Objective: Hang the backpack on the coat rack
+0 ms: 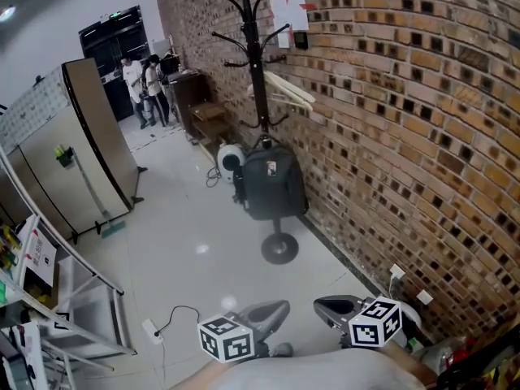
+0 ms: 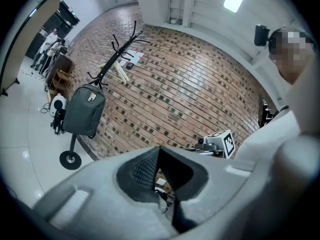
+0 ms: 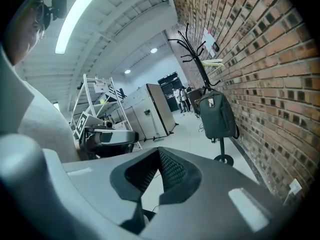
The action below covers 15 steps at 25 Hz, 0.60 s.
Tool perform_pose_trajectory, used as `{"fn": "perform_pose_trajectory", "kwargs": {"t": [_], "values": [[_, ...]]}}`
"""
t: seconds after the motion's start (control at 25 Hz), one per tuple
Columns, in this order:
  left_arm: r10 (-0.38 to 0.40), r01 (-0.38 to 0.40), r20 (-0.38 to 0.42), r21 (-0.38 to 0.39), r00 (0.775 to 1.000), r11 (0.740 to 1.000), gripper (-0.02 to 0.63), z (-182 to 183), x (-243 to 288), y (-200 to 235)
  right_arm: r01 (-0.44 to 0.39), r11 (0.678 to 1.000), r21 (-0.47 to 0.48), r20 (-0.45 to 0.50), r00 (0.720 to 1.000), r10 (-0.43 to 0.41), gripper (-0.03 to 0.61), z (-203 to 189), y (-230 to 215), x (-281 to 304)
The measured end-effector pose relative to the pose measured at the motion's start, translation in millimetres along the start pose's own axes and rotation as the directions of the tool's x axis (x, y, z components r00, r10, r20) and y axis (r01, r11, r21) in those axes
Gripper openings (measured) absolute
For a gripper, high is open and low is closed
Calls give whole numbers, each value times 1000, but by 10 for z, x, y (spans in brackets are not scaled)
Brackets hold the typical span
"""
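Nearest the camera, the left gripper (image 2: 159,170) and the right gripper (image 3: 159,173) sat low and side by side. Each had its jaws pressed together with nothing between them. The backpack (image 1: 272,182) lay straight ahead of both, far off and well apart from either tip. It hung on the coat rack (image 1: 253,49), which stood close against the brick wall (image 1: 406,136) on the right. Its long axis ran upright along the pole, with its top at a lower hook and its bottom clear of the round base (image 1: 279,249) and the floor (image 1: 187,242). Neither gripper was clearly nearer, though the right one sat on the wall side. The backpack looked dark grey, full and boxy, with a small pale tag high on its front. Judged from this, the hanging seemed done, and no reach was called for.
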<state>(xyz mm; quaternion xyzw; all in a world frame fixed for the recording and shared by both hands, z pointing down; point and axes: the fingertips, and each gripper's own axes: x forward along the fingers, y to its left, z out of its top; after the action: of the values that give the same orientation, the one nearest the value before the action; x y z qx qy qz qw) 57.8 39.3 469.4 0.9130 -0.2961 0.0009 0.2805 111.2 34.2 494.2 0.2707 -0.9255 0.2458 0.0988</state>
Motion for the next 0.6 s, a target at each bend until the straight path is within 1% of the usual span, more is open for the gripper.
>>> {"fn": "perform_pose_trajectory", "kwargs": {"t": [0.16, 0.36, 0.6], "values": [[-25, 25, 1, -14, 1000, 1000, 3, -9, -9, -16, -10, 1000, 4, -18, 1000, 10, 0, -19, 19, 59], [-20, 20, 11, -24, 1000, 1000, 3, -8, -22, 25, 0, 1000, -1, -39, 999, 0, 0, -57, 6, 94], [-36, 36, 0, -18, 999, 999, 3, -14, 0, -18, -9, 1000, -8, -43, 999, 9, 0, -43, 33, 125]]}}
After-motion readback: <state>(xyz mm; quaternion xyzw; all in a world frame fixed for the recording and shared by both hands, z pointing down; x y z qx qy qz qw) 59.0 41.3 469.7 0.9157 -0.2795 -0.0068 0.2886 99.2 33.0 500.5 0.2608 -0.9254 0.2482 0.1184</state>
